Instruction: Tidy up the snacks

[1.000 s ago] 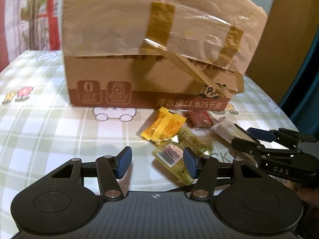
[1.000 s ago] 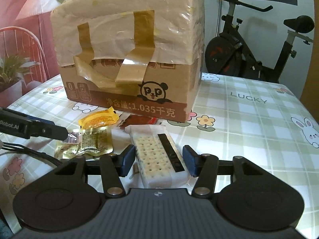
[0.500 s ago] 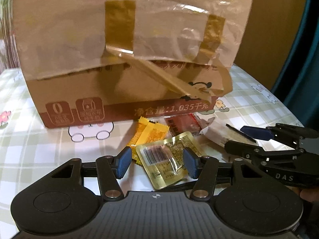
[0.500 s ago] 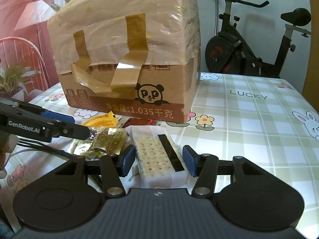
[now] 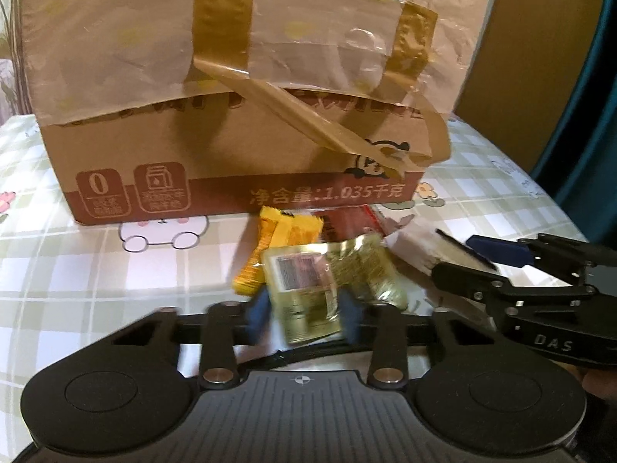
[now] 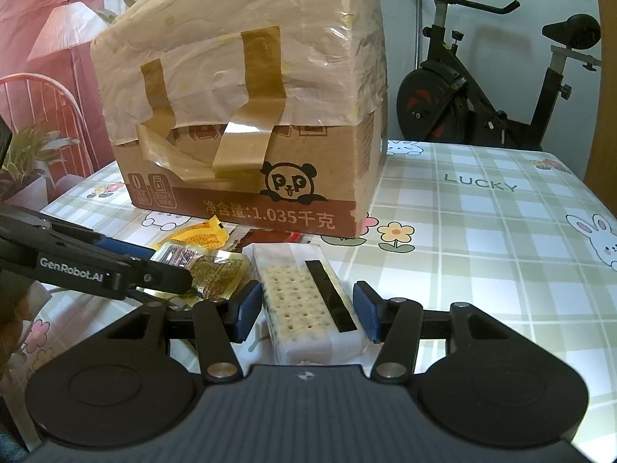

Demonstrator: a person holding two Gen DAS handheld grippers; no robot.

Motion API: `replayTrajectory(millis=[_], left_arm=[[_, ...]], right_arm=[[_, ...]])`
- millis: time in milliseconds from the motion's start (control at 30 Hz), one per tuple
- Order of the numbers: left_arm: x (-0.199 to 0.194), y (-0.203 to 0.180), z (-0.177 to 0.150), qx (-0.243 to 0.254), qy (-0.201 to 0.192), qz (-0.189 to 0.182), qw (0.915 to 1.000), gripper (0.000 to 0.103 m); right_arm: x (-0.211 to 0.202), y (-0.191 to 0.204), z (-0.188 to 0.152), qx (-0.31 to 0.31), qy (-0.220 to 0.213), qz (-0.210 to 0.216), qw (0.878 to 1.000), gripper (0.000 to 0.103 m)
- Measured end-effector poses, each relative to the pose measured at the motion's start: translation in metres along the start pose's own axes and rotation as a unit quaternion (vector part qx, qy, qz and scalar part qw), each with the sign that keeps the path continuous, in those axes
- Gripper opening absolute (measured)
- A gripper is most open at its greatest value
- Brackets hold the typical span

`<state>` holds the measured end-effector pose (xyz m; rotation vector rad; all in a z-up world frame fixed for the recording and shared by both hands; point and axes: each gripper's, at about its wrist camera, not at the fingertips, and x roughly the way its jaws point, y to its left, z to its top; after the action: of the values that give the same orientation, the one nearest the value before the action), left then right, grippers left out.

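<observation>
- two grippers sit low over the checked table (image 6: 482,231), in front of a taped cardboard box (image 6: 246,123).
- left gripper (image 5: 304,314) pinches the shiny gold snack packet (image 5: 308,281) between its blue pads.
- right gripper (image 6: 306,310) has its pads spread on both sides of the white cracker pack (image 6: 308,301), not quite touching it.
- yellow packet (image 5: 281,239) and red packet (image 5: 351,222) lie by the box.
</observation>
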<state>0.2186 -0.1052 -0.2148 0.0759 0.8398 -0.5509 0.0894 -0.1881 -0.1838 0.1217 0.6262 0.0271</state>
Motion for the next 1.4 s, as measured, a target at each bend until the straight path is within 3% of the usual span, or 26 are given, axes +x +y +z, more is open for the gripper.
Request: replayTrajectory(millis=[33, 100, 133, 367, 567, 800, 1133, 1333, 1400], left_arm=[[-0.001, 0.000, -0.001, 0.000, -0.003, -0.003, 1.0000, 0.022], [-0.008, 0.001, -0.002, 0.002, -0.021, -0.005, 0.9998, 0.008], [-0.011, 0.001, -0.002, 0.002, -0.027, -0.005, 0.9996, 0.006], [-0.037, 0.004, -0.004, -0.011, -0.068, -0.029, 0.9972, 0.004], [-0.054, 0.008, -0.005, -0.013, -0.089, -0.027, 0.9956, 0.004], [-0.048, 0.021, -0.011, -0.046, -0.074, -0.027, 0.9958, 0.004], [-0.034, 0.028, -0.016, -0.077, -0.057, -0.057, 0.9937, 0.007], [-0.016, 0.036, -0.019, -0.109, -0.035, -0.064, 0.9914, 0.014], [-0.011, 0.038, -0.020, -0.118, -0.034, -0.067, 0.9902, 0.021]], right_arm=[[0.000, 0.000, 0.000, 0.000, 0.000, 0.000, 1.000, 0.055], [0.000, 0.001, 0.000, -0.001, 0.000, -0.001, 1.000, 0.055], [0.000, 0.001, 0.000, -0.002, 0.000, -0.001, 1.000, 0.055], [0.000, 0.002, -0.001, -0.008, 0.000, -0.004, 1.000, 0.055], [0.000, 0.005, -0.001, -0.017, 0.002, -0.011, 1.000, 0.055], [-0.011, 0.016, 0.004, -0.035, -0.019, -0.017, 0.999, 0.052], [0.008, 0.040, 0.002, -0.080, 0.018, 0.023, 0.996, 0.050], [0.008, 0.040, -0.001, -0.085, 0.015, 0.026, 0.996, 0.050], [0.008, 0.040, -0.002, -0.086, 0.015, 0.025, 0.996, 0.050]])
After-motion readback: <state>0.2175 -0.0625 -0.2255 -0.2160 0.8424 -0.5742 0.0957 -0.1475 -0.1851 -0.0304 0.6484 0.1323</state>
